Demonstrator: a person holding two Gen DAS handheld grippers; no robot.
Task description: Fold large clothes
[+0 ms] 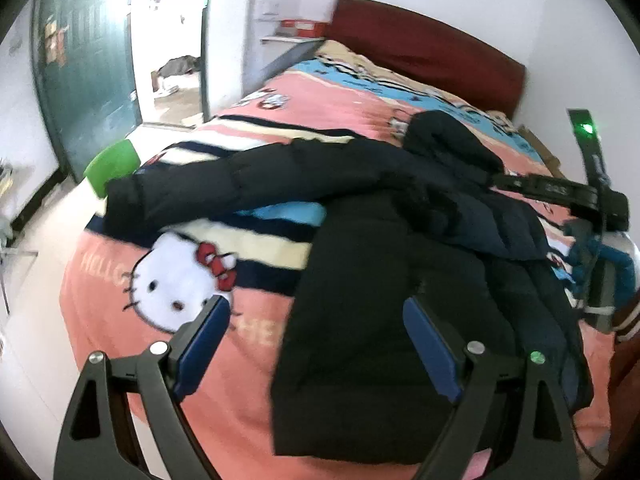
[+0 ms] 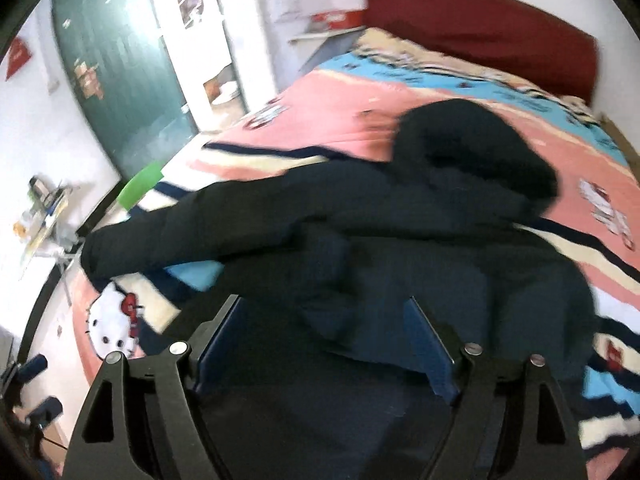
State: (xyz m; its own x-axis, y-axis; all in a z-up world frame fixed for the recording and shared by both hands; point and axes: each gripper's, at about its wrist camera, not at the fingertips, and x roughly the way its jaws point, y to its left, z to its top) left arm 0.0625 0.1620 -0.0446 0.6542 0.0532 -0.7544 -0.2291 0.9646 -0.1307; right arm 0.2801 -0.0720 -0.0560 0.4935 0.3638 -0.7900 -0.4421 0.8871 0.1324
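The fingers of the left gripper are standing wide apart with nothing between them, hovering above the near edge of the bed; its right finger is showing over the near left corner of the jacket and its left finger over bare blanket. The right gripper is likewise spread and empty, its fingers hanging above the jacket's near body, apart from the fabric. The jacket is lying flat on the bed, body near, hood far. One sleeve is lying stretched to the left, its long axis running left to right across the bed and ending at the left edge beside a green object. The other side appears already folded over the body, though blur is hiding the detail. The outstretched sleeve is lying far and left of both grippers. The left gripper is judged nearer to its cuff, so the coming fold of that sleeve onto the body probably suits that hand, reaching forward and left.
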